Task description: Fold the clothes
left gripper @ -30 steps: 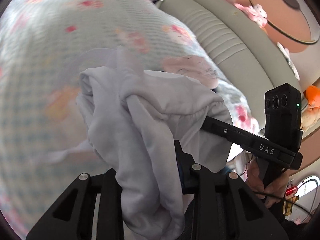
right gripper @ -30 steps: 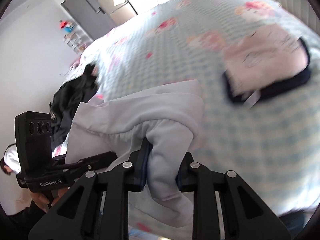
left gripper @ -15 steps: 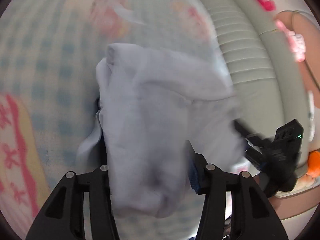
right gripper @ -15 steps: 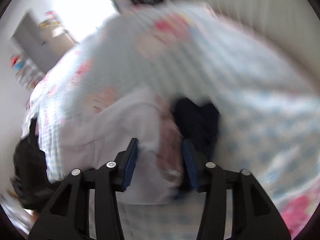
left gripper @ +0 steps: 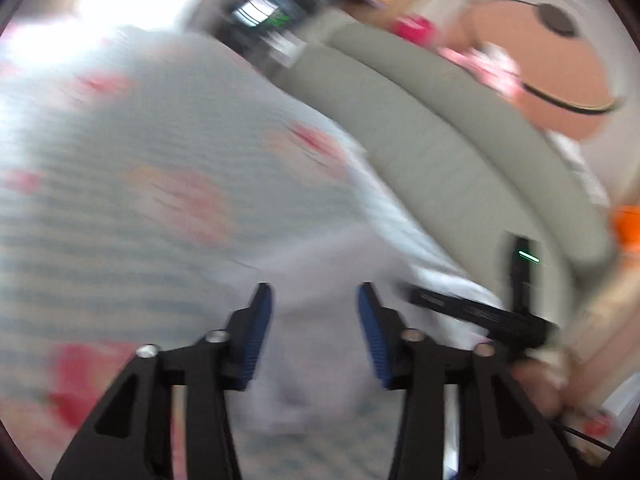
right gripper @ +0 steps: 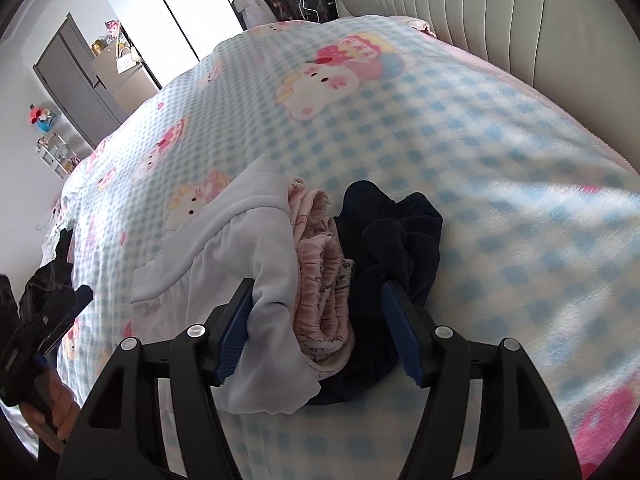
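Right tongs opening, now spread astride the pale lavender garment, no pinch; a second ago they clamped it aloft. Left tongs closing, blurred, nothing gripped. Garment set down folded on the bed against pink garment and navy garment; long axis runs away from camera.

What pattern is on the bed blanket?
Blue-and-white checks with pink cartoon cats on the fleece blanket; right wrist view.

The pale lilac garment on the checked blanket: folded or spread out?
Folded: the pale lilac garment lies doubled in a compact bundle beside the pink garment.
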`<action>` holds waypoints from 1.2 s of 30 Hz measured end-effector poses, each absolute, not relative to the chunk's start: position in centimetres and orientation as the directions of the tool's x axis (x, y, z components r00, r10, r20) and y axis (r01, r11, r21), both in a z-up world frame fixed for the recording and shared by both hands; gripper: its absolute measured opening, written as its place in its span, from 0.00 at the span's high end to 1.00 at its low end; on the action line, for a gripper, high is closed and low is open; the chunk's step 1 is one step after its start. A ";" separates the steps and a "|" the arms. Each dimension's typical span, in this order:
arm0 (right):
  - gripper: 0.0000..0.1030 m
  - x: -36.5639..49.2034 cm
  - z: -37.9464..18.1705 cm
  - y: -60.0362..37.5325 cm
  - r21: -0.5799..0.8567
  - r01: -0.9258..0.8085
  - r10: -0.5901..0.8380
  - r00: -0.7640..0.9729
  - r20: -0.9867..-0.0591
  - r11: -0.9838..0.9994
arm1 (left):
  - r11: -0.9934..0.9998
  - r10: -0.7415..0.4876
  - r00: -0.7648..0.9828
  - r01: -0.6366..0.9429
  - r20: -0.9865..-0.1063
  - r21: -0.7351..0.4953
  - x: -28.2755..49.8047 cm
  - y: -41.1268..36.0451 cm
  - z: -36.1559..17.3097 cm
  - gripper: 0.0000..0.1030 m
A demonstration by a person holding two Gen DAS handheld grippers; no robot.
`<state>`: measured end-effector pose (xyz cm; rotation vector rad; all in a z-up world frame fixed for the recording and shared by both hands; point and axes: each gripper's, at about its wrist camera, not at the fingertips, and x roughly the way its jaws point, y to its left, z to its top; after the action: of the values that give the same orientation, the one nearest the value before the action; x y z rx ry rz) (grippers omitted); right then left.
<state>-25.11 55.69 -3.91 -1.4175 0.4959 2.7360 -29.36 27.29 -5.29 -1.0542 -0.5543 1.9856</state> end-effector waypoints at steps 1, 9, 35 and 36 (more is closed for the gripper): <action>0.37 -25.2 -4.0 55.7 0.274 -0.164 -0.130 -0.586 -0.800 -0.948 | -0.585 0.811 -0.291 -0.439 -0.508 -0.682 -29.8 28.2 -6.6 0.69; 0.28 -25.8 -5.7 56.0 0.317 -0.167 -0.169 -0.575 -0.801 -0.934 | -0.705 0.697 -0.243 -0.402 -0.675 -0.584 -30.7 31.1 -11.3 0.75; 0.26 -20.8 3.3 44.8 0.280 -0.032 -0.198 -0.631 -0.750 -0.960 | -0.903 0.430 -0.617 -0.283 -0.659 -0.324 -26.8 14.6 3.4 0.19; 0.26 -21.0 3.2 43.3 0.277 -0.006 -0.215 -0.618 -0.757 -0.961 | -0.907 0.420 -0.627 -0.270 -0.656 -0.323 -26.8 13.4 3.8 0.16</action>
<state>-20.97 43.34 3.21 -1.4144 0.4153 2.9066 -26.78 13.40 3.83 -1.0855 -0.2728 2.5172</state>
